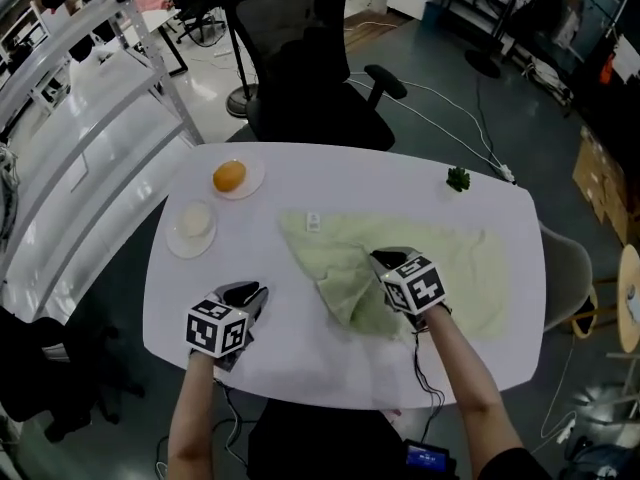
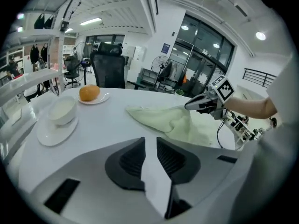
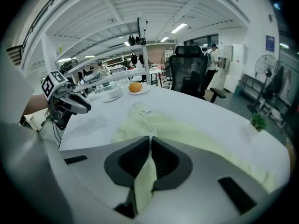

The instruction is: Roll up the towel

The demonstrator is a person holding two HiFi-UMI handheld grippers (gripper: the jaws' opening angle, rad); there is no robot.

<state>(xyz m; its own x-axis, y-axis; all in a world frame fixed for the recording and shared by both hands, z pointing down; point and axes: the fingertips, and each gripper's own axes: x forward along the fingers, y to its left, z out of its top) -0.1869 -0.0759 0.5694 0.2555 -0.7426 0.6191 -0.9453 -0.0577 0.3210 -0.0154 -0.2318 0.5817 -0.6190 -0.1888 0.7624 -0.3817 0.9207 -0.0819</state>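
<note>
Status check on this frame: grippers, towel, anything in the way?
Left gripper empty, jaws slightly apart, off the towel. Right gripper shut on towel, corner folded over, not rolled. Orange and bowl sit clear.

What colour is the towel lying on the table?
The towel is pale green, plain with no pattern. The head view shows it best.

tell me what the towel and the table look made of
Towel: soft cloth, matte pale green, likely cotton or microfibre; it folds and wrinkles limply. Table: hard, smooth white top with a slight sheen, perhaps laminate or plastic; can't tell which.
</note>
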